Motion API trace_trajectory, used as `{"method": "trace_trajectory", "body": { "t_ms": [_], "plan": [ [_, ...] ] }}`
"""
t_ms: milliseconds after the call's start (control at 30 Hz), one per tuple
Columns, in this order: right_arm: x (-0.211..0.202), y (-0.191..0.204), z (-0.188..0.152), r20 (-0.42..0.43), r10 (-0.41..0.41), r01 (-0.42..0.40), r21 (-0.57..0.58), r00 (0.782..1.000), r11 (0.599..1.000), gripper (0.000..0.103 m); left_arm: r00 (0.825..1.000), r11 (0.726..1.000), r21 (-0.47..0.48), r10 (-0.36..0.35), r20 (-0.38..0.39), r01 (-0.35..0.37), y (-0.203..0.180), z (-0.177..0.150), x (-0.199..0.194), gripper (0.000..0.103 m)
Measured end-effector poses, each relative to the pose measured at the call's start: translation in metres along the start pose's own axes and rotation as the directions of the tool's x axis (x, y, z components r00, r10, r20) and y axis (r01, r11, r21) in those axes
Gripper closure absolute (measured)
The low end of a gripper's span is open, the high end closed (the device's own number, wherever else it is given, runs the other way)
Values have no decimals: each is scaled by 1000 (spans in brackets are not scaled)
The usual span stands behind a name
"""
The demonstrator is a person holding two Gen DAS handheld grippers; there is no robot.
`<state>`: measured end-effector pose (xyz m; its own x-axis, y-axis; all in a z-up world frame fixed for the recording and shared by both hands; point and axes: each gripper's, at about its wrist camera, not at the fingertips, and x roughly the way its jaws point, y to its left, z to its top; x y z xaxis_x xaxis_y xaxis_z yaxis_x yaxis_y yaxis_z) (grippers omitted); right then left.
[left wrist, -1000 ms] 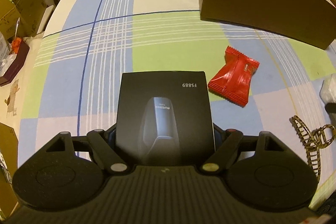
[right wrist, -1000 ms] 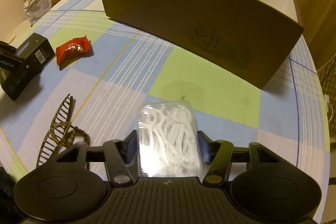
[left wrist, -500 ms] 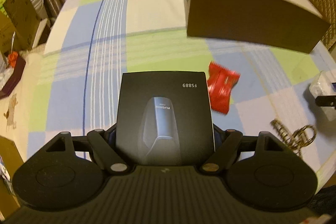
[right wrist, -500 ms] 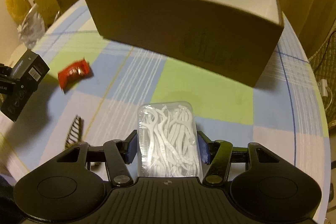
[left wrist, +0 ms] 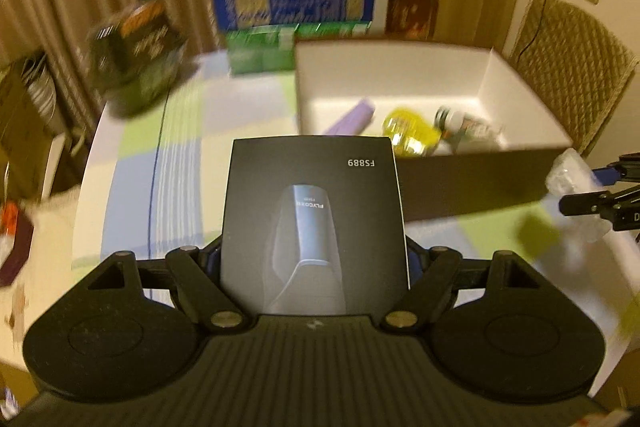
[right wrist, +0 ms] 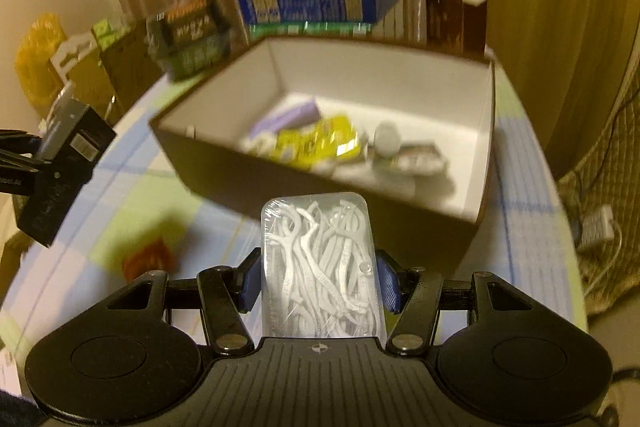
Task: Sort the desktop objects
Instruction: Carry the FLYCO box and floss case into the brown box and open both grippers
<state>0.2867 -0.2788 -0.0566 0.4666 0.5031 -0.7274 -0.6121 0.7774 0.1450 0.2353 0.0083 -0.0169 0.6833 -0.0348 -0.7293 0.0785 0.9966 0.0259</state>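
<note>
Both loads have risen off the table since a second ago, so the brown box's point(right wrist: 420, 227) interior now shows, ready for a drop. The left hand-held gripper point(left wrist: 314, 259) clamps one black carton point(left wrist: 316, 223); the right hand-held gripper point(right wrist: 318, 283) clamps one floss-pick pack point(right wrist: 320, 267). One red packet point(right wrist: 148, 261) remains on the table point(right wrist: 132, 203); roughly four items lie in the box.

both hand-held grippers have risen off the worktop point(left wrist: 132, 187) since a second ago. the left hand-held gripper point(left wrist: 315, 259) has carried the black box point(left wrist: 316, 227) up, the right hand-held gripper point(right wrist: 320, 281) the floss pick pack point(right wrist: 320, 267). the inside of the brown box point(right wrist: 486, 131) now shows, with its contents. the red packet point(right wrist: 148, 261) lies farther below.
</note>
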Motion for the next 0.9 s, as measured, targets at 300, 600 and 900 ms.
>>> {"method": "trace_trajectory", "body": {
  "t_ms": [300,600,900],
  "plan": [
    [13,-19,67,93,-50,51,-12,994,999,49,994,995,86,-62,88,55,-33,79,32,27],
    [63,-61,113,64,-111,110,31,992,994,49,996,989,125,-84,25,80,-56,133,105,26],
    [121,-92,122,-50,-162,163,23,986,986,49,995,989,142,-32,-94,45,-61,152,184,26]
  ]
}}
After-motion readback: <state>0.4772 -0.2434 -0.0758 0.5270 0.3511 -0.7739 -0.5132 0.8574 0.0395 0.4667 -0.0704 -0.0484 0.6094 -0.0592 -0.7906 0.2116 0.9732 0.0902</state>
